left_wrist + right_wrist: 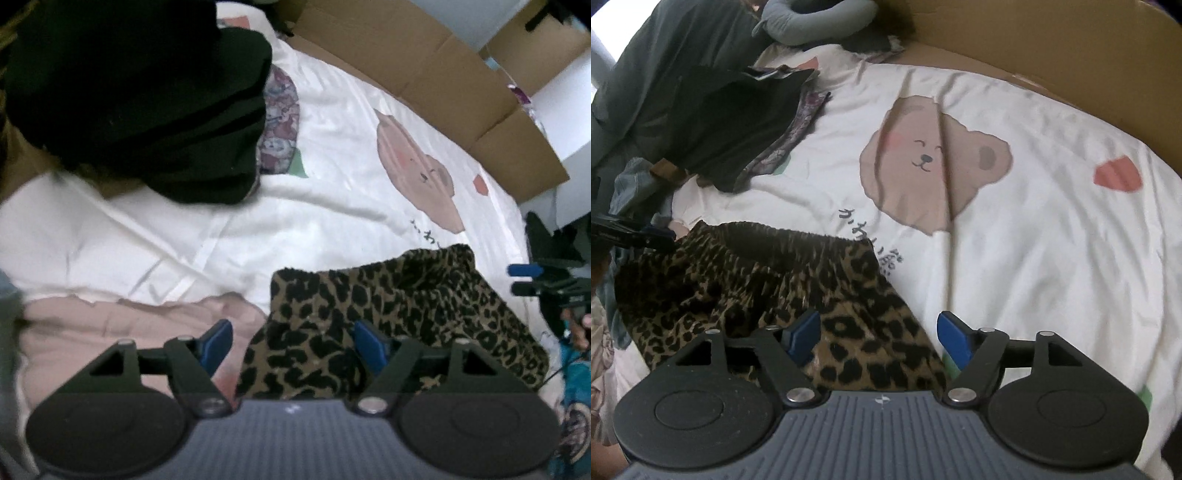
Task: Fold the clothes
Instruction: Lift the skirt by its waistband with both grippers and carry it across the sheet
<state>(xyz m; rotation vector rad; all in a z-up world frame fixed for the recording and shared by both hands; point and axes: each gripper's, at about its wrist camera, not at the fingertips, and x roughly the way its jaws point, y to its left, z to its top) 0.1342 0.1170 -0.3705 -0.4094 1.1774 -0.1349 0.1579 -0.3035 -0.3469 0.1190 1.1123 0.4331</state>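
Observation:
A leopard-print garment [388,314] lies crumpled on the white bed cover; it also shows in the right wrist view [768,288], its gathered waistband towards the far side. My left gripper [295,343] is open just above the garment's near left corner, the cloth between its blue fingertips [218,343] but not pinched. My right gripper [879,339] is open over the garment's near right corner. The right gripper appears at the right edge of the left wrist view [524,278]; the left gripper appears at the left edge of the right wrist view [657,236].
A pile of black and dark clothes [140,96] sits at the far left, also in the right wrist view [701,110]. The white cover has a brown bear print [934,162]. Cardboard [424,74] lines the far edge. A pink cloth [110,325] lies near left.

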